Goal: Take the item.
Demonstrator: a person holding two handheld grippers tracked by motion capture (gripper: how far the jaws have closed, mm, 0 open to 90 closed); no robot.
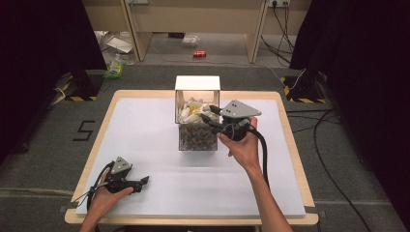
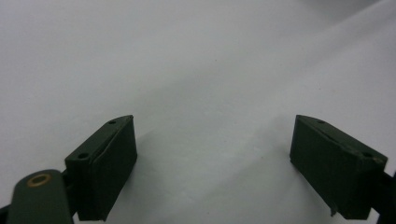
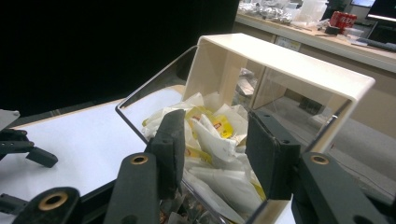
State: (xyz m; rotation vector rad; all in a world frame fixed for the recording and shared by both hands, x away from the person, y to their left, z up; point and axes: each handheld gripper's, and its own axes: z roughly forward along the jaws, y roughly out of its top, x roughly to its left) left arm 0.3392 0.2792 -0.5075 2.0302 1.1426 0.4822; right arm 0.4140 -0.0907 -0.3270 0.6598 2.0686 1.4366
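White-covered table [image 1: 159, 193] amid black curtains [image 1: 43, 43]

One table [image 1: 145, 145] with one white mat [image 1: 159, 183] carries one clear box [image 1: 197, 121] with a cream lid [image 1: 197, 82]. The box holds many white and yellow packets [image 3: 212, 135], too heaped to count, above a layer of small dark bits [image 1: 196, 139]. Two grippers show, the left gripper [image 1: 143, 181] and right gripper [image 1: 207, 114], in two hands. On the floor lie one red can [image 1: 199, 54] and what may be one green bottle [image 1: 115, 67].
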